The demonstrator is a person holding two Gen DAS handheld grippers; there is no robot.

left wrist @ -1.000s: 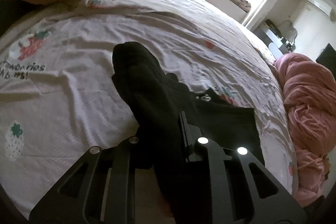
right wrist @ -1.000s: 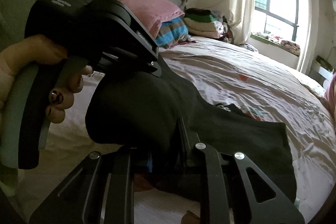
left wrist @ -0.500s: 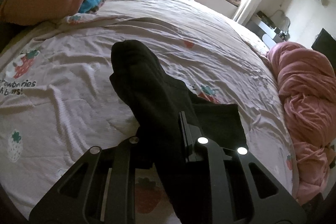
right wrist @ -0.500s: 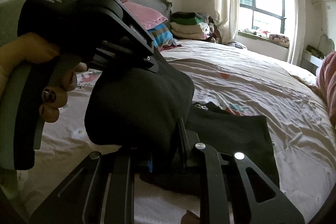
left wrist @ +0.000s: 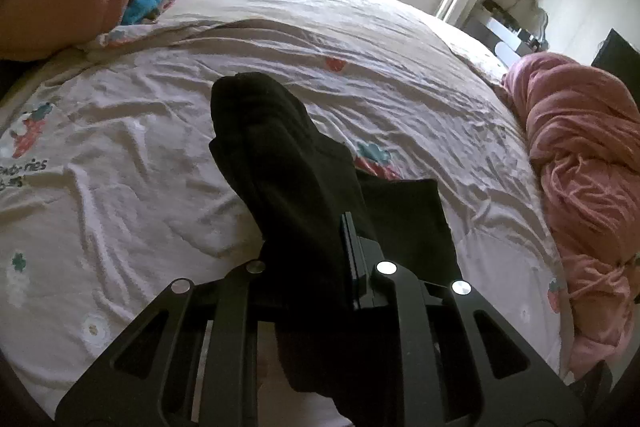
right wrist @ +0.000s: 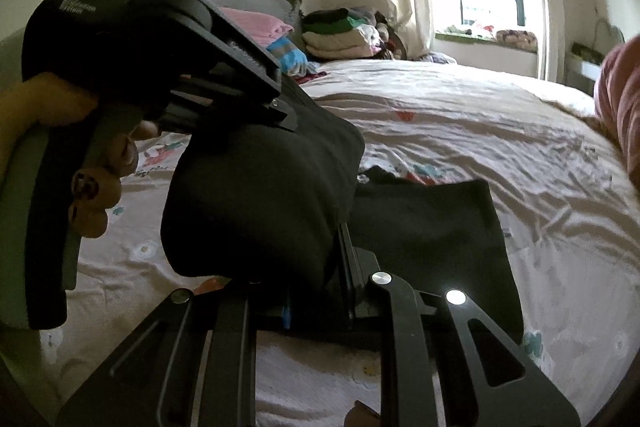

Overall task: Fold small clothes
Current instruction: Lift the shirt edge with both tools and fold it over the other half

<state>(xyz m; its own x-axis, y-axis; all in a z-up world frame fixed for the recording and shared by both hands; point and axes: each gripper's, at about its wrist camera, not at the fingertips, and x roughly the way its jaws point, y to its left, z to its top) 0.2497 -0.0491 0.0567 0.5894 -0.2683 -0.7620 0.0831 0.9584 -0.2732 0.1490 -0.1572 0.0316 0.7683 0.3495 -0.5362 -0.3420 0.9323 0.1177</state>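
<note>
Clamped on a black garment by L gripper & R gripper — edge lifted off bed, prob. to fold over.

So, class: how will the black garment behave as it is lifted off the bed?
The black garment is probably floppy: it drapes in folds from both claws. It seems light, since pinched edges carry it. Its free part lies on the bed and will likely drag.

A pink blanket lies bunched on the strawberry-print bedsheet, folded clothes stacked beyond.
</note>
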